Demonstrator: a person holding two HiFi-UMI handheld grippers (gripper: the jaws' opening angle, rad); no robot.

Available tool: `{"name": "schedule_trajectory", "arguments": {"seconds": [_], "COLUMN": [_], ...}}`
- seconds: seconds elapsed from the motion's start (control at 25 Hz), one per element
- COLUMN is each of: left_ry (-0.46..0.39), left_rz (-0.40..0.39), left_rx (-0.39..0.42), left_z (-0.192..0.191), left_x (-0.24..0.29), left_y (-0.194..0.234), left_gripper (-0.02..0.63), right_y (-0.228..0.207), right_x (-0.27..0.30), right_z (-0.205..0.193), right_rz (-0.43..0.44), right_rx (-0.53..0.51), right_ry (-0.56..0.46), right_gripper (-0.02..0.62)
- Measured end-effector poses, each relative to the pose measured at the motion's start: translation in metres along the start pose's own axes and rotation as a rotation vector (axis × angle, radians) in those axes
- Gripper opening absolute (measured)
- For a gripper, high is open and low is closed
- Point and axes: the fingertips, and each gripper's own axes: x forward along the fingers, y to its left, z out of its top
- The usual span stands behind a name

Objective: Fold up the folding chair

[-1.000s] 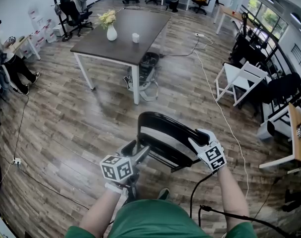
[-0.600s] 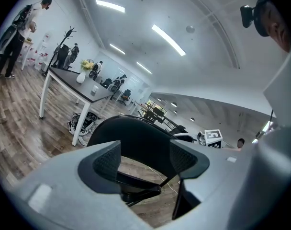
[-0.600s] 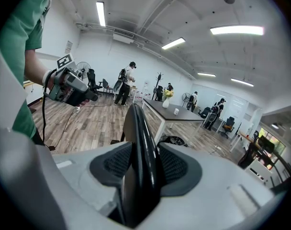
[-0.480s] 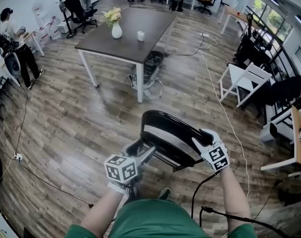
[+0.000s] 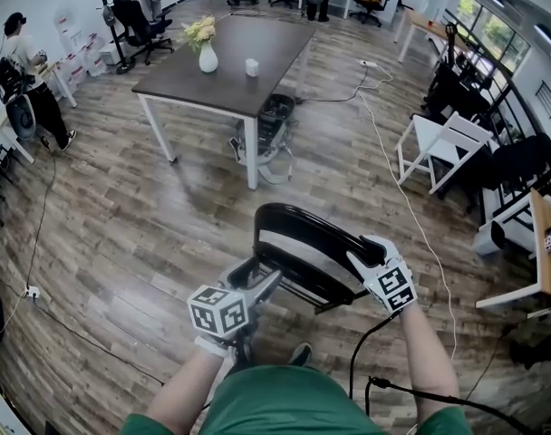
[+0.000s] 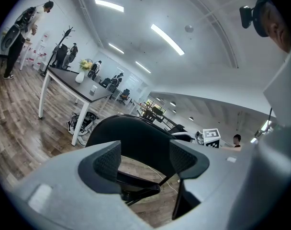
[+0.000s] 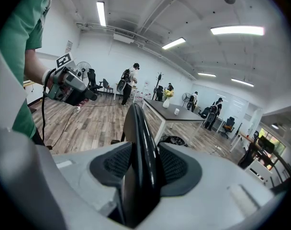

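Wood-plank floor (image 5: 121, 243) w/ a glossy black folding chair (image 5: 303, 256) right in front of the person. Right gripper (image 7: 144, 169) is clamped on the chair's curved backrest edge (image 7: 136, 123), pads on both sides. Left gripper (image 6: 144, 159) sits at the seat's left side, jaws apart, pads pressing on nothing; seat frame shows btwn them. Farther off: dark rectangular table w/ white legs (image 5: 230, 53), white vase of flowers (image 5: 207, 59) on it.
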Motion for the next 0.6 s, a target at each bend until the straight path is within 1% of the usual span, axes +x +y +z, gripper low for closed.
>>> {"name": "schedule_trajectory", "arguments": {"seconds": [0.32,0.6], "left_ry": [0.009,0.009], "left_rz": [-0.005,-0.006], "left_rx": [-0.002,-0.011], "left_z": [-0.0063,-0.0071], "left_x": [-0.0016,-0.0054], "left_y": [-0.0041,-0.0015], "left_gripper": [0.327,0.327], "right_y": [0.0012,0.0016], "right_x": [-0.0018,-0.0011], "right_z": [-0.0020,0.0054], "right_rz": [-0.006,-0.014], "right_rx": [-0.006,-0.014], "right_ry": [0.002,-0.009], "right_gripper": [0.178,0.178]}}
